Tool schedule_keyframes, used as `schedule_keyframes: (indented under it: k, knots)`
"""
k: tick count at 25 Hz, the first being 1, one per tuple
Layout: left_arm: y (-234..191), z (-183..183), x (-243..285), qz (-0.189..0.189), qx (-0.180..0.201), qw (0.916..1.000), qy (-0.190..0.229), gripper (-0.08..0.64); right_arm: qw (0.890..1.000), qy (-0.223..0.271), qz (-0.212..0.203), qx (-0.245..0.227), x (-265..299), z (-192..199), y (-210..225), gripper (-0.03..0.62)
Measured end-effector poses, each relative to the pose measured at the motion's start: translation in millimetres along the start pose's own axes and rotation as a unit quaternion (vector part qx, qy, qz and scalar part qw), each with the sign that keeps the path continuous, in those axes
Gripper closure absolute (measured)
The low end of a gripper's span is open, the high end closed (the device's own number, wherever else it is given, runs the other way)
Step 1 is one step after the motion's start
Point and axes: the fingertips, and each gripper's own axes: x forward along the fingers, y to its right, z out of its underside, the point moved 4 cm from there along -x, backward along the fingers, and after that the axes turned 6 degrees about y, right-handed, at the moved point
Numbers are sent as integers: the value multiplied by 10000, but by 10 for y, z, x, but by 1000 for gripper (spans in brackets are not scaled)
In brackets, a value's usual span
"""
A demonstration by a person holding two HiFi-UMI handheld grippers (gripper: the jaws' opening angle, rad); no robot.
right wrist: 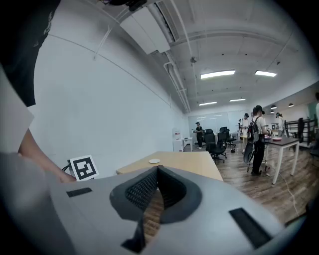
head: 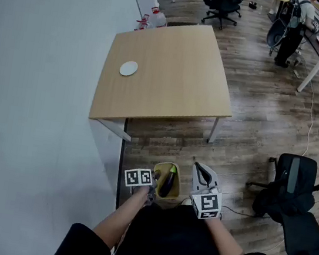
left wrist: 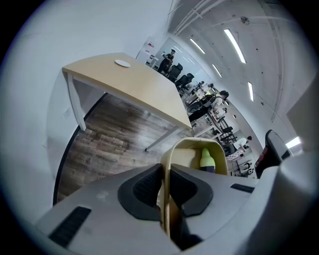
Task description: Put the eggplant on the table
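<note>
Eggplant (left wrist: 207,160): one, dark purple, green cap, in yellow basket (left wrist: 187,157).
Left gripper (left wrist: 166,172): clamped on basket rim.
Right gripper (right wrist: 157,172): pinched closed, empty.

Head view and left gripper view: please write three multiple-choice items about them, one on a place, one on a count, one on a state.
1. Where is the dark purple eggplant with the green cap?
A) on the light wooden table
B) on the small white round plate
C) in the yellowish plastic bin

2. How many things lie on the table?
A) one
B) two
C) four

3. The left gripper is:
A) open and empty
B) shut on the bin's rim
C) shut on the eggplant

Answers:
1 C, its green cap shows inside the bin.
2 A, only the plate lies there.
3 B, the jaws pinch the bin's wall.
</note>
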Motion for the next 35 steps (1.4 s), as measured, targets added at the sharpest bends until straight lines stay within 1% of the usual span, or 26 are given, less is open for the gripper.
schedule_keyframes:
  k: [3,6,10,15,20,25,27,30,35]
  knots:
    - [64,-75,-4,-82,-41,9998,174,531,9996,181,103,199,10,-66,120,532]
    - [138,-165,69,-91,-72,9995,283,531,9995,173,162,231,65,-57,236,532]
    - [201,-284,204,-82,-121,9997,208,531,9980,-26,229,587,150,62,358,532]
    - [242,-599,580,30,-210,9997,115,531,9974,-170,364,600,373,128,587,532]
    - [274,-1197,1082,244,-123,9996,-9,531,9957,-127,700,600,925,26,945,532]
    - [240,-1813,1533,303,-171,9993,-101,531,9941,-216,909,550,1561,-92,1282,532]
    - [195,-2145,1653,332,-132,9993,-143,531,9943,-246,894,531,1899,-167,1340,532]
    - [118,-2614,1773,345,3,9992,-179,531,9954,-368,764,435,2389,-239,1370,532]
    - [-110,-3374,1902,348,-43,9994,-70,531,9969,-452,593,260,3108,-353,1321,532]
